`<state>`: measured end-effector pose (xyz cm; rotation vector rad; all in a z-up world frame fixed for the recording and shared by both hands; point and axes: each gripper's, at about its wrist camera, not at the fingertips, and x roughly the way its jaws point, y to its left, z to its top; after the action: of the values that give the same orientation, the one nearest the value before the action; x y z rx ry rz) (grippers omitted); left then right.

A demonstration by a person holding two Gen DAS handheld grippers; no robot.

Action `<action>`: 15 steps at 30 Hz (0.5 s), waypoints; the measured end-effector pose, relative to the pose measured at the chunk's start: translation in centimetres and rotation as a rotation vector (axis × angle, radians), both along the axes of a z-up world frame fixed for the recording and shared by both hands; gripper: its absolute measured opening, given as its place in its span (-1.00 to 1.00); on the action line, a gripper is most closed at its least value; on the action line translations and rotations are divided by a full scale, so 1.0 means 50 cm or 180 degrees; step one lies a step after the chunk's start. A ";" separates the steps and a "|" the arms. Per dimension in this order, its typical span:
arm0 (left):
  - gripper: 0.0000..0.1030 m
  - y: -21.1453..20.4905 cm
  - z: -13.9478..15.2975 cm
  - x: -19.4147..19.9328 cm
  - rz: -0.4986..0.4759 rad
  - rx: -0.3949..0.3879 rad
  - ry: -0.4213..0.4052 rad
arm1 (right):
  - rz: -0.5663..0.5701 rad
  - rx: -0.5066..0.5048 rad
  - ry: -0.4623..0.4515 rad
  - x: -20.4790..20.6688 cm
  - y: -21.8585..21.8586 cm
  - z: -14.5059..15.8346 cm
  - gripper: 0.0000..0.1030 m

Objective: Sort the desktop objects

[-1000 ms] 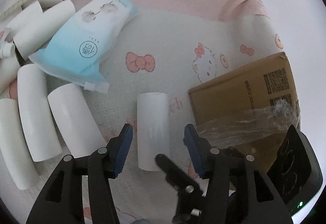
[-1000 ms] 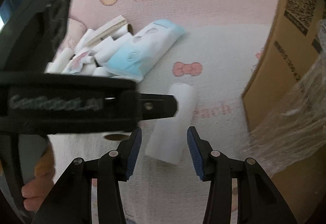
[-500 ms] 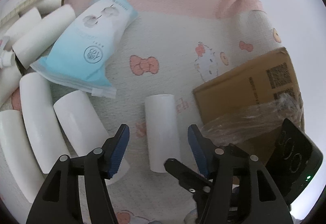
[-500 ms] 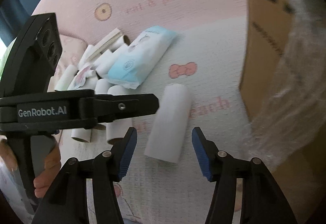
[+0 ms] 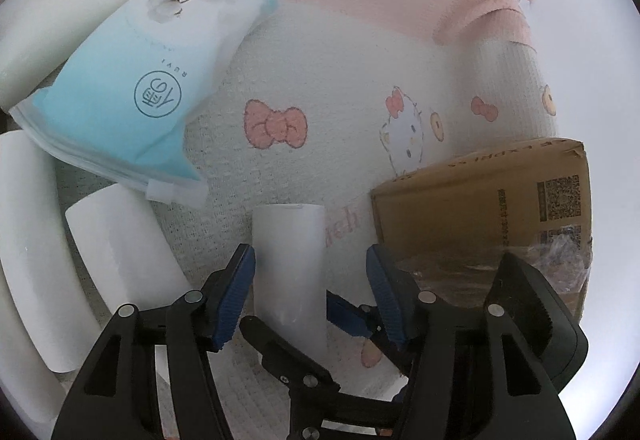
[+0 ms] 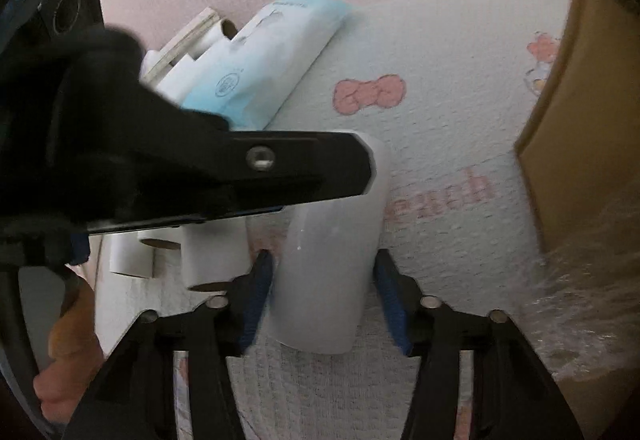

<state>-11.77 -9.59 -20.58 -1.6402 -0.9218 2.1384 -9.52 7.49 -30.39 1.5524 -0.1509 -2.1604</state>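
Both tools lower, straddling roll (image 6: 328, 268)

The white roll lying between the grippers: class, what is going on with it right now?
A person holds a gripper in each hand over a patterned cloth. Both straddle one white roll lying apart from the pile of other rolls and the blue packet. The right gripper is closing its jaws around the roll, with the pads not yet clearly pressing. The left gripper is open around it. A cardboard box sits beside them.
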 end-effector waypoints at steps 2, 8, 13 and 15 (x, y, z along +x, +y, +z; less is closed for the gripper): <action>0.18 -0.001 0.001 0.003 0.0005 0.0011 0.0017 | -0.0001 -0.0025 0.0013 0.002 0.002 0.002 -0.11; 0.18 -0.019 0.013 0.024 0.0057 0.0050 0.0037 | 0.0033 -0.0053 0.0104 0.021 0.010 0.030 -0.15; 0.19 -0.047 0.023 0.045 0.0264 0.0203 0.0009 | 0.0083 -0.0159 0.0274 0.035 0.022 0.081 -0.18; 0.19 -0.056 0.032 0.051 0.0327 0.0245 0.0052 | 0.0102 -0.0201 0.0326 0.039 0.025 0.098 -0.19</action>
<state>-9.21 -12.37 -18.99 -1.5681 -1.0913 2.1502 -7.55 8.76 -25.49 1.3968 -0.1582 -2.1834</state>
